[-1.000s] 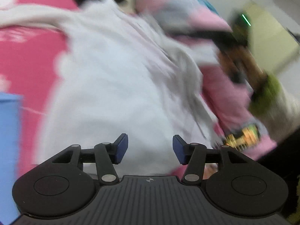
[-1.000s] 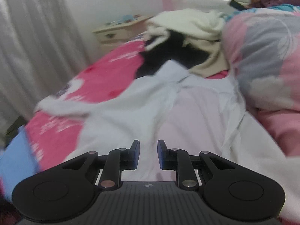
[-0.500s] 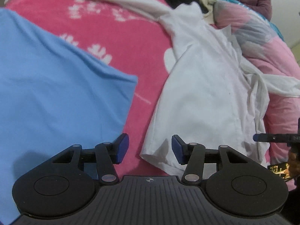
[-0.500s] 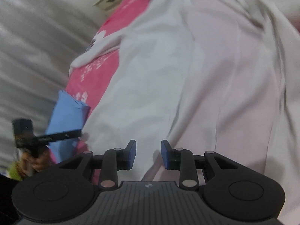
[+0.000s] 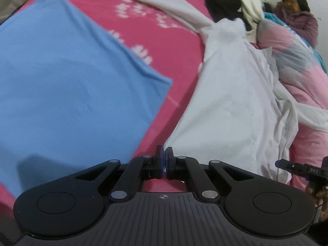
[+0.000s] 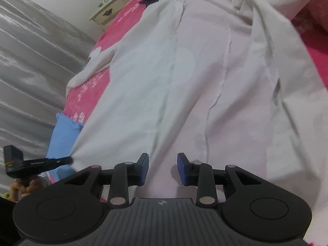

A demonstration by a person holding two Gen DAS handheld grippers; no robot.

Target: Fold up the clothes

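Observation:
A white button shirt point(image 5: 225, 106) lies spread lengthwise on the pink bedsheet point(image 5: 164, 30), collar at the far end. My left gripper point(image 5: 164, 160) is shut at the shirt's near left hem corner, with the cloth edge between its blue pads. The right wrist view shows the left gripper point(image 6: 69, 160) pinching that same corner of the shirt point(image 6: 184, 71). My right gripper point(image 6: 163, 168) is open, hovering just over the shirt's bottom hem near the button placket, nothing between its fingers. The right gripper point(image 5: 287, 165) reaches the hem's right side in the left wrist view.
A folded blue garment point(image 5: 61, 71) lies left of the shirt. A pink and grey quilt point(image 5: 297, 61) runs along its right side. Black and cream clothes point(image 5: 225, 2) are piled at the far end, near a seated person point(image 5: 297, 14). A nightstand point(image 6: 110, 10) and grey curtain point(image 6: 30, 61) stand beyond the bed.
My left gripper moved right to the shirt's hem corner and shut on it. My right gripper came lower over the hem and opened a little wider.

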